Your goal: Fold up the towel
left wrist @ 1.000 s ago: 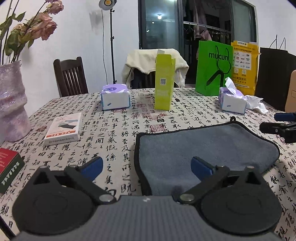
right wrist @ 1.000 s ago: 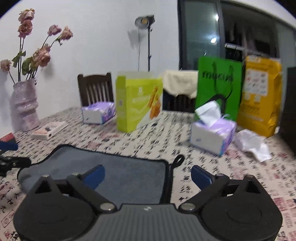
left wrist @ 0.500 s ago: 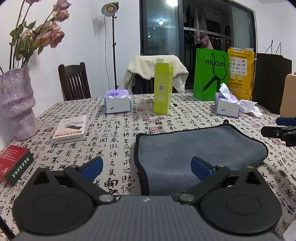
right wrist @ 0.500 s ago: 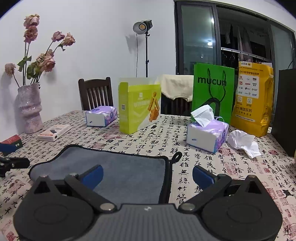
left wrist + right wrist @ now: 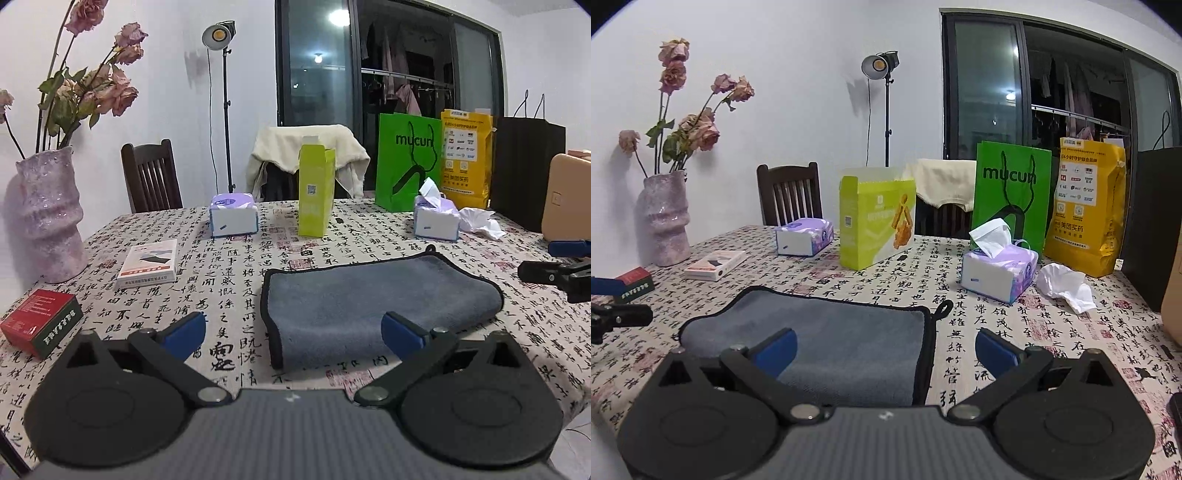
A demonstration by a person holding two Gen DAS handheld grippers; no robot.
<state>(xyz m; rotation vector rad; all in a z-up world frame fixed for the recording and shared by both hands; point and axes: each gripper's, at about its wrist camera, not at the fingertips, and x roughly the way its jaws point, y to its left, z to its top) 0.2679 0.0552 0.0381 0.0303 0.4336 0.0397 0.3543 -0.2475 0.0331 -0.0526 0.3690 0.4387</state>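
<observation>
Already folded, the towel lies free while both grippers draw back.

Doubled over, the grey towel [image 5: 373, 306] rests flat on the calligraphy-print tablecloth [image 5: 229, 280], its rounded fold toward the right gripper's side, its black-trimmed edges stacked on the left, and its hanging loop [image 5: 943, 308] at the far corner. Over the last second both cameras have risen and pulled away, so the near table edge now shows below the cloth. The left gripper [image 5: 293, 334] and right gripper [image 5: 884, 345] stand wide apart with nothing between their blue pads [image 5: 184, 334], both clear of the fabric. By my reading the fold is finished or nearly so. Beyond stand a lime carton [image 5: 316, 192], tissue packs [image 5: 232, 214] and a vase [image 5: 48, 218].
</observation>
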